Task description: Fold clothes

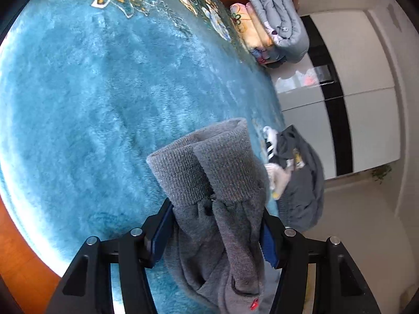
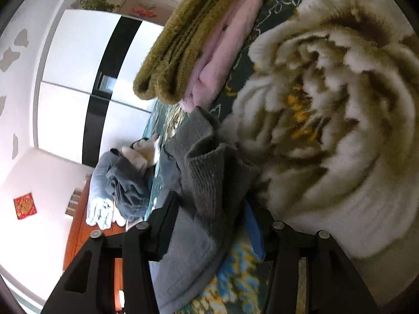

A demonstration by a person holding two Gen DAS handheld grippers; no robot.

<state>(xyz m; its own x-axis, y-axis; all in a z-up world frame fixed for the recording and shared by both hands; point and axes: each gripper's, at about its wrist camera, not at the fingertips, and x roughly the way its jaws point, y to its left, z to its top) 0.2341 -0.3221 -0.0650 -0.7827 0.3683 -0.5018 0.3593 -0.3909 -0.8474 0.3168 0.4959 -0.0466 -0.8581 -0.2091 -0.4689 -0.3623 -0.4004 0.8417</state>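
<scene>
A grey garment with ribbed cuffs (image 1: 209,172) is pinched in my left gripper (image 1: 216,230), which is shut on it above the teal plush blanket (image 1: 91,91). The two cuffs stick up past the fingertips and the rest hangs down. My right gripper (image 2: 212,225) is shut on another ribbed part of the grey garment (image 2: 207,180), held over the blanket's big cream flower pattern (image 2: 327,120). The garment's smooth grey cloth trails down between the right fingers.
A heap of unfolded grey clothes (image 1: 298,183) lies at the bed's edge, also in the right wrist view (image 2: 125,183). Folded quilts (image 1: 275,26) sit at the far end. Folded olive and pink items (image 2: 188,41) lie stacked nearby. White wardrobe doors (image 1: 366,78) stand beyond.
</scene>
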